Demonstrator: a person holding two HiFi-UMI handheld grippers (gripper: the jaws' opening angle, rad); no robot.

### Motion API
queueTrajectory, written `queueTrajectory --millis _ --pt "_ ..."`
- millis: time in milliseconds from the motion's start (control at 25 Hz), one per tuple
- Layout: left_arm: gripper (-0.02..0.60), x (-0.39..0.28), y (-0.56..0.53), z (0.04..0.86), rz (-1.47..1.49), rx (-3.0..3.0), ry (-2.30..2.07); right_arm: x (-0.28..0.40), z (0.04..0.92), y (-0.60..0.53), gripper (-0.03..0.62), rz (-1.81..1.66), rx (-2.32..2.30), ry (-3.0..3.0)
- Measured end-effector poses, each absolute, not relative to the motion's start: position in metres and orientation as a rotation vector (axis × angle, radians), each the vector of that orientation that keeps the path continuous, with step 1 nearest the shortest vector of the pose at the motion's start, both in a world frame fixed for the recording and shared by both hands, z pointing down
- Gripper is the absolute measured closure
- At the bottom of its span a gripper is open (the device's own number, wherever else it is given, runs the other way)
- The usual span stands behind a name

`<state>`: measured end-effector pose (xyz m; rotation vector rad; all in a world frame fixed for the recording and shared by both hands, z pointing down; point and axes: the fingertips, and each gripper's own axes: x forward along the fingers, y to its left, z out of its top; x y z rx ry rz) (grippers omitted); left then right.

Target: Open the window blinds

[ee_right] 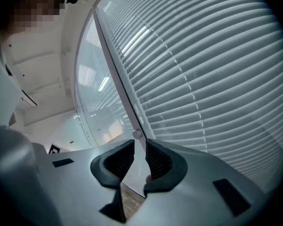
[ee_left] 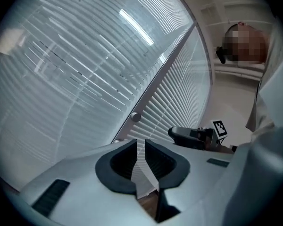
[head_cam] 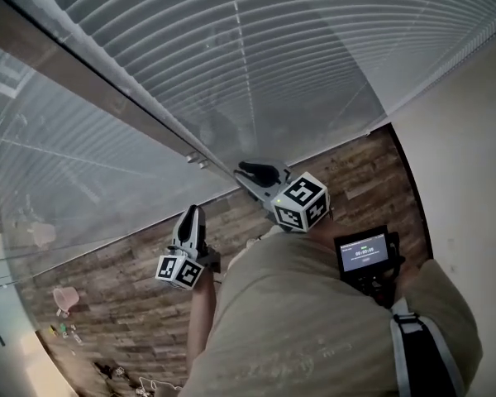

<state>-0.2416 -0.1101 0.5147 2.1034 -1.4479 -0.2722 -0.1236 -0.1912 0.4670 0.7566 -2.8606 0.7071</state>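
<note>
Both the left gripper [ee_left: 140, 147] and right gripper [ee_right: 139, 147] stand slightly spread, holding nothing. Blinds [head_cam: 256, 48] hang shut either side of the frame post [head_cam: 91, 85]. Slats look light and easily bent; grip the post's small knob [ee_left: 136, 117] instead

- Blinds [head_cam: 256, 64] run off the top edge and both sides of the head view.
- Small bits [head_cam: 64, 330] on the floor [head_cam: 132, 308], lower left: too tiny to name.
- Small screen [head_cam: 364, 253]: print unreadable.
</note>
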Motion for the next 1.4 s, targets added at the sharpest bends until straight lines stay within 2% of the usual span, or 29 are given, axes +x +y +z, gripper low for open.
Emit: queueTrajectory --millis 280,520,800,1000,1400 --pt "0.517 -0.202 -0.182 0.567 -0.054 2.071 -1.541 -0.097 0.496 -0.249 0.516 0.747 0.645 -2.849" --pt "0.511 -0.218 -0.191 0.568 0.202 2.058 -1.719 -0.104 0.484 -0.246 0.516 0.744 0.578 -2.841" --pt "0.450 -0.234 -0.192 0.572 0.422 2.010 -1.813 -0.117 0.474 -0.235 0.516 0.705 0.498 -2.832" --pt "0.442 -0.249 -0.184 0.582 0.436 1.939 -1.872 -0.126 0.483 -0.214 0.516 0.708 0.441 -2.824" --pt "0.440 -0.248 -0.181 0.583 0.286 1.837 -1.895 -0.125 0.487 -0.221 0.516 0.661 0.500 -2.773"
